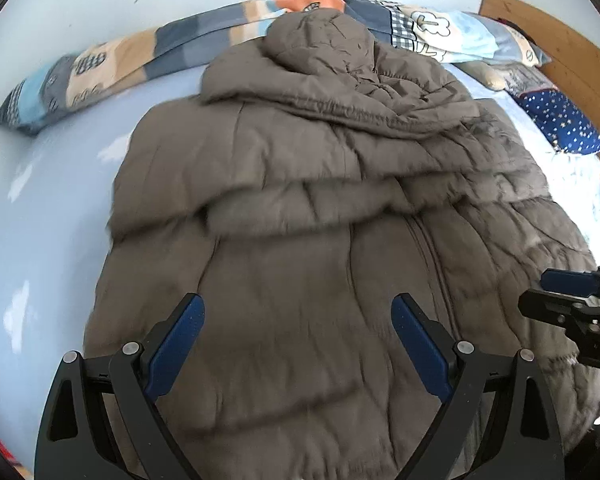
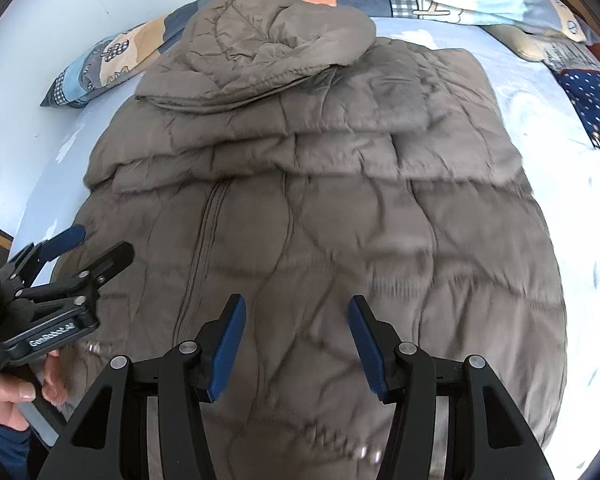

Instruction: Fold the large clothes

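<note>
At the bottom centre of the left wrist view, the left gripper [image 1: 298, 332] shows two black arms with blue pads, spread wide apart and holding nothing. At the bottom centre of the right wrist view, the right gripper [image 2: 296, 334] has the same build, its fingers also apart and empty, though less widely.

Directly beyond both pairs of fingers lies the jacket [image 1: 320, 208], a large grey-brown puffer coat that fills the middle of each frame. Its hem is nearest, at the bottom edge, and its long axis runs straight away up the frame to the hood [image 2: 268, 44] at the top centre. The zipper line [image 2: 204, 240] runs the same way, left of centre in the right wrist view and right of centre in the left. So each gripper faces one half of the hem, about equally near; a fold would likely carry the hem away toward the hood.

The fabric is matte, quilted and puffy, with irregular stitched creases. A sleeve appears folded across the chest as a thick padded band.

The jacket rests on a pale blue bed sheet [image 1: 52, 216]. Farthest away, along the top, lies a patchwork pillow [image 1: 112, 60] in blue, tan and orange.
</note>
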